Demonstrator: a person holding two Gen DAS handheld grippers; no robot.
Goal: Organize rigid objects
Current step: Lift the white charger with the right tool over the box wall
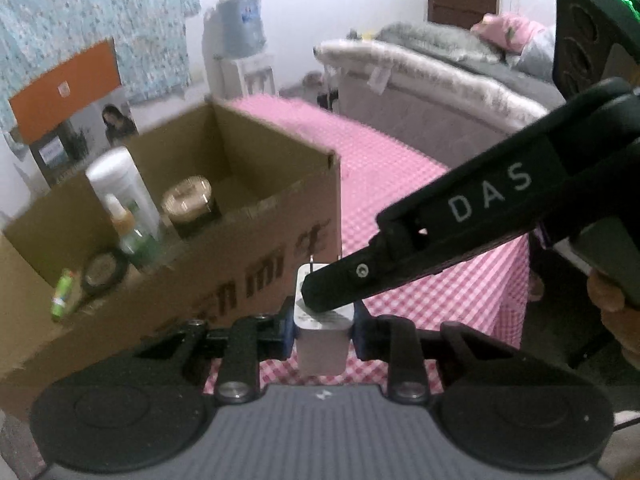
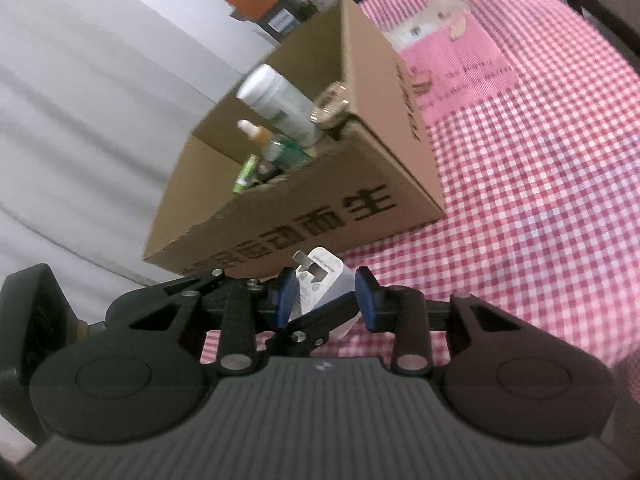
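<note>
A white plug adapter (image 1: 322,336) with metal prongs sits between the blue pads of my left gripper (image 1: 322,326), which is shut on it. My right gripper's finger (image 1: 344,286) reaches in from the right and rests on the adapter's top. In the right wrist view the adapter (image 2: 325,280) lies between my right gripper's (image 2: 326,298) blue pads, with gaps on both sides; the jaws stand open around it. The open cardboard box (image 1: 256,216) stands just beyond, on the pink checked tablecloth (image 1: 400,200).
The box (image 2: 372,168) holds a white bottle (image 1: 120,188), a gold-lidded dark jar (image 1: 190,204), a dropper bottle (image 1: 128,228), a small green tube (image 1: 62,292) and a round tin. A bed (image 1: 440,80) and a water dispenser (image 1: 240,40) stand behind the table.
</note>
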